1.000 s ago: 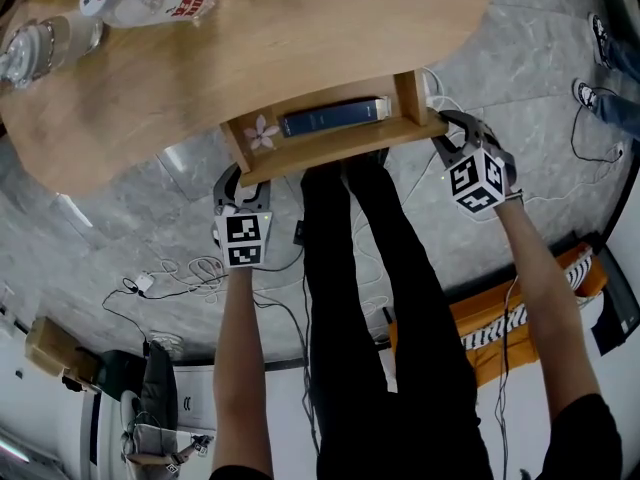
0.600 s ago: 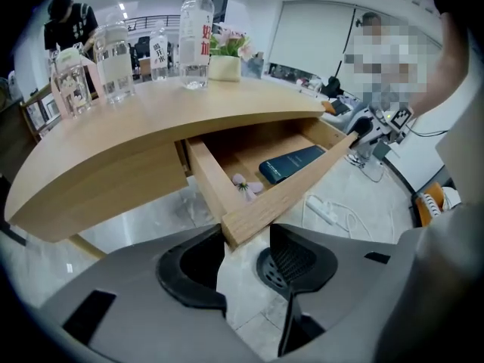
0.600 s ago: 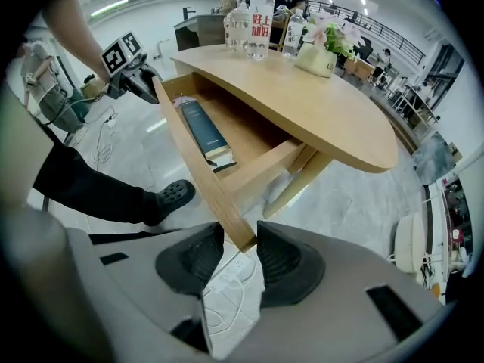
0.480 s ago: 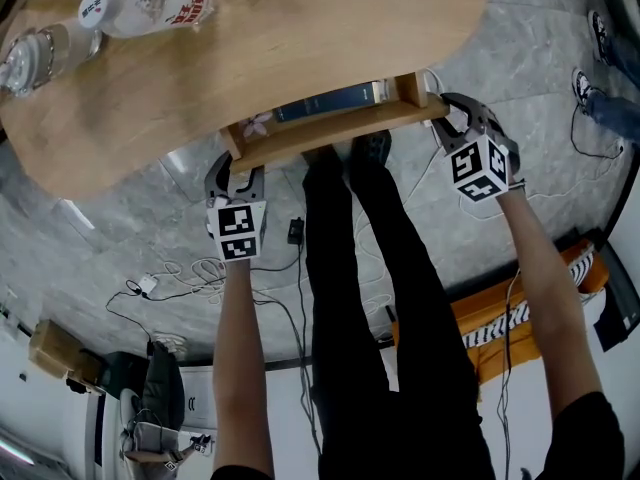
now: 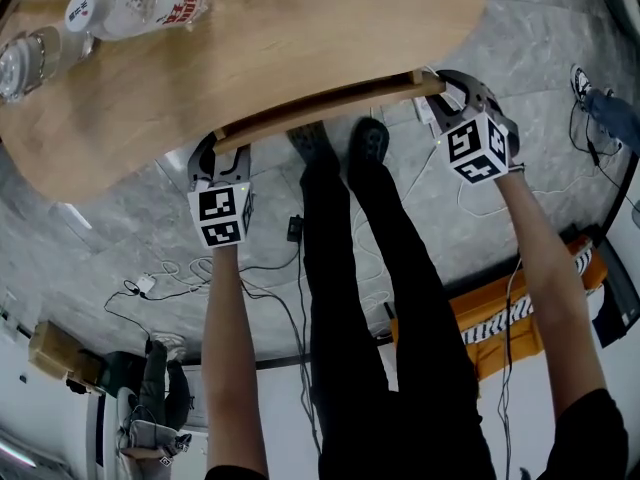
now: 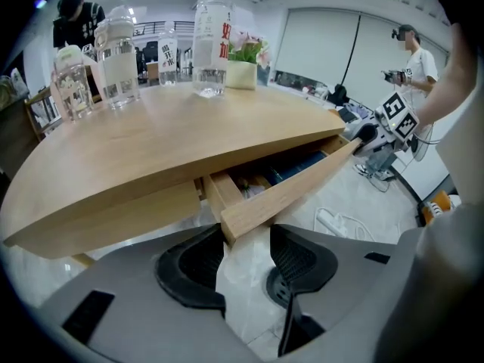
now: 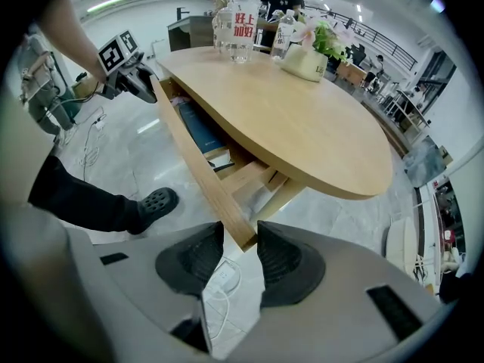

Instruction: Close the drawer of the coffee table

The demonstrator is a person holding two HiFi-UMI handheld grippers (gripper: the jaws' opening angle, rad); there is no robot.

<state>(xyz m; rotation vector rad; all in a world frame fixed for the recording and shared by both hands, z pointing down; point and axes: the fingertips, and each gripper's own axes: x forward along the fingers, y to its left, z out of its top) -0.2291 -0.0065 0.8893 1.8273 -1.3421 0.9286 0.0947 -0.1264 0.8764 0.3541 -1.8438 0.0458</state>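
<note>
The coffee table (image 5: 300,28) has a pale wooden top. Its drawer front (image 5: 320,103) shows as a thin strip under the table's near edge, the drawer a little way out. My left gripper (image 5: 207,160) is shut on the drawer front's left end (image 6: 242,214), the corner between its jaws. My right gripper (image 5: 452,86) is shut on the right end (image 7: 240,233), both pads against the board. Inside the drawer a blue book (image 7: 200,131) lies flat, the same book (image 6: 302,165) showing in the left gripper view.
Water bottles (image 5: 135,3) and a jar (image 5: 30,53) stand on the far left of the top, a plant pot (image 7: 306,59) further along. My legs and shoes (image 5: 370,143) stand before the drawer. Cables (image 5: 160,278) and a power strip (image 6: 340,221) lie on the floor.
The drawer has slid in under the table top, so the book and flower no longer show in the head view. Both grippers moved toward the table with it.
</note>
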